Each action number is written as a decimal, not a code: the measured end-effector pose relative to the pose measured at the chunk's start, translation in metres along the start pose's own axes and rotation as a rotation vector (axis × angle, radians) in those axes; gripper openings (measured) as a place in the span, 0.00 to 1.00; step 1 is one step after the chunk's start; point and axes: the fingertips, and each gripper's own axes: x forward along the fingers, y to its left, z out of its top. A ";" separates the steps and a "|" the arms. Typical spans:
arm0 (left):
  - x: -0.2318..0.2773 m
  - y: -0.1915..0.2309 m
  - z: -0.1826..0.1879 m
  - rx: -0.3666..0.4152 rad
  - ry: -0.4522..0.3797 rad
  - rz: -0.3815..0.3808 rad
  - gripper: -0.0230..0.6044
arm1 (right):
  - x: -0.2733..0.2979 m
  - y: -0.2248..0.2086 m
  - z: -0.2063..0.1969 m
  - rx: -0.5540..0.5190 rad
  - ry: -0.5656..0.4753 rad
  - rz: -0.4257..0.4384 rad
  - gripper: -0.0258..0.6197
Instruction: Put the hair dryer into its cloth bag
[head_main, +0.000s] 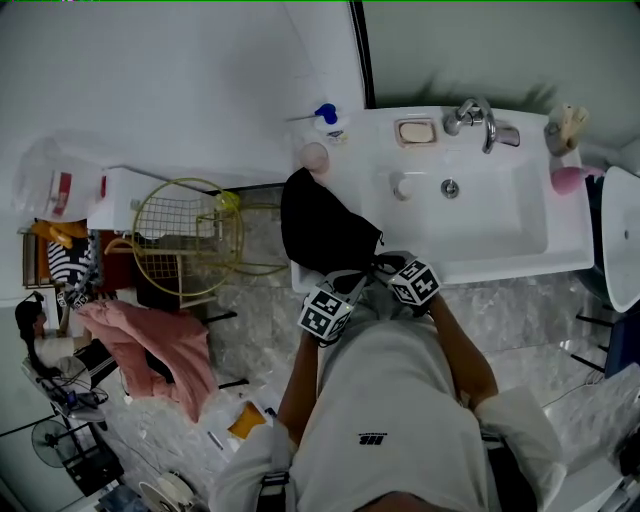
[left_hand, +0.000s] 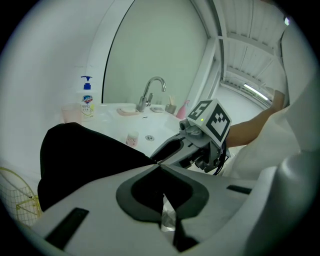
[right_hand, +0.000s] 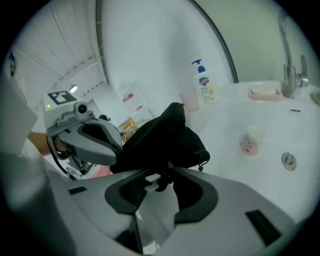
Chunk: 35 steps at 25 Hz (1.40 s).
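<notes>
The black cloth bag (head_main: 320, 225) lies bulging on the left edge of the white sink counter (head_main: 340, 125), with its mouth toward me. No hair dryer shows outside it. My left gripper (head_main: 347, 281) is at the bag's near edge. Its jaws are shut, and the black fabric (left_hand: 85, 155) runs right into the left gripper's tip (left_hand: 159, 165). My right gripper (head_main: 386, 263) is close beside the left one, at the same edge. The right gripper (right_hand: 167, 172) is shut on the gathered bag (right_hand: 160, 140), with a cord and a small white tag between the jaws. Each gripper shows in the other's view: the right gripper (left_hand: 172, 150) and the left gripper (right_hand: 112, 145).
A small pink-and-white jar (head_main: 400, 185) stands in the basin (head_main: 490, 225) below the faucet (head_main: 475, 115). A soap bottle (head_main: 325, 115) and a pink cup (head_main: 315, 157) stand behind the bag. On the floor to the left are a yellow wire basket (head_main: 185, 235) and pink cloth (head_main: 150, 345).
</notes>
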 end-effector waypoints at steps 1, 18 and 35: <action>0.000 -0.002 0.001 0.004 -0.003 -0.015 0.07 | -0.001 0.001 0.003 0.037 -0.024 0.016 0.29; 0.022 0.017 -0.036 0.009 0.054 0.025 0.08 | 0.000 0.002 -0.015 -0.163 0.103 -0.113 0.40; -0.008 0.018 -0.003 0.097 -0.094 0.029 0.20 | -0.053 0.013 0.008 -0.155 -0.060 -0.292 0.40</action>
